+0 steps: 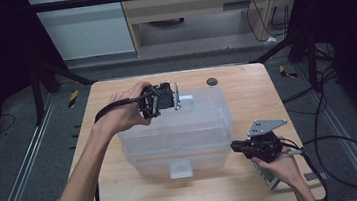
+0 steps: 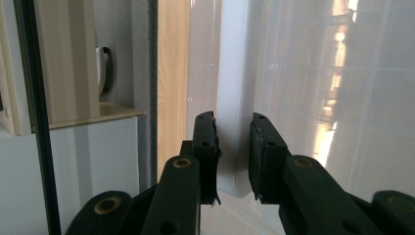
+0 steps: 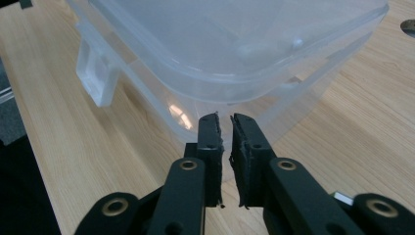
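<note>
A clear plastic storage box (image 1: 189,124) with its lid on stands in the middle of the wooden table (image 1: 251,98). My left gripper (image 1: 178,98) reaches over the box's far edge and is shut on the pale latch tab (image 2: 234,98) there, with a pad pressing each side of it. My right gripper (image 1: 233,146) lies low by the box's near right corner. In the right gripper view its jaws (image 3: 224,120) stand almost together with nothing between them, tips just short of the box wall (image 3: 254,98). Another latch (image 1: 180,169) sits on the box's near side.
A small dark round disc (image 1: 211,81) lies on the table behind the box. A flat grey-green device (image 1: 270,177) rests under the right hand near the table's front right edge. Cables (image 1: 343,153) loop on the floor to the right.
</note>
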A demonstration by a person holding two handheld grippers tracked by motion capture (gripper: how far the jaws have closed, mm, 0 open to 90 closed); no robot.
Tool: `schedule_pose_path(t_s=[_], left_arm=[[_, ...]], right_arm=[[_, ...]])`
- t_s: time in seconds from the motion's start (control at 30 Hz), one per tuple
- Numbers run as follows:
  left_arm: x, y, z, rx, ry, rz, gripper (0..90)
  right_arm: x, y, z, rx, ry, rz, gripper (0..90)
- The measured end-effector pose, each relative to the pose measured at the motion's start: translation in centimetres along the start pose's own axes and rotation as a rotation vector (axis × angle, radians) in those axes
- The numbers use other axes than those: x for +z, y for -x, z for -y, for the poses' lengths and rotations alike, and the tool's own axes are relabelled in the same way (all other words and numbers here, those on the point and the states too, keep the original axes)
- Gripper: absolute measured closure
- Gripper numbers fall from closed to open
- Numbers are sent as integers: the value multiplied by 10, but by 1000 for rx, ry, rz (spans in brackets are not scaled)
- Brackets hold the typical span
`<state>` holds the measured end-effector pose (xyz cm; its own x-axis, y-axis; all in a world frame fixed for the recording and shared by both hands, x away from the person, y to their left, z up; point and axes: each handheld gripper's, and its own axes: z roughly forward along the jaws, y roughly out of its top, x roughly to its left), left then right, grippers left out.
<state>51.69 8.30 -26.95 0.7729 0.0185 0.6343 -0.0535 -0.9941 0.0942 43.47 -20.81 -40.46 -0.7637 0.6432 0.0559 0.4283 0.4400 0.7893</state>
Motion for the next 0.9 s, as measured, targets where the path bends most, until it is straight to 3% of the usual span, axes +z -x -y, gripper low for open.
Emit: schedule_pose_path(t_s=[0.33,0.53,0.67,0.9], left_arm=[[0,0,0,4,2,0,749],[0,2,1,-1,4,-1,741],[2,2,2,3,32,-9,702],[-6,4,3,-3,24,-15,653]], right_arm=[[3,1,-1,20,31,-9,888],[4,0,-1,17,23,-3,894],[3,0,-1,17,27,0,897],[3,0,-1,19,31,0,898]])
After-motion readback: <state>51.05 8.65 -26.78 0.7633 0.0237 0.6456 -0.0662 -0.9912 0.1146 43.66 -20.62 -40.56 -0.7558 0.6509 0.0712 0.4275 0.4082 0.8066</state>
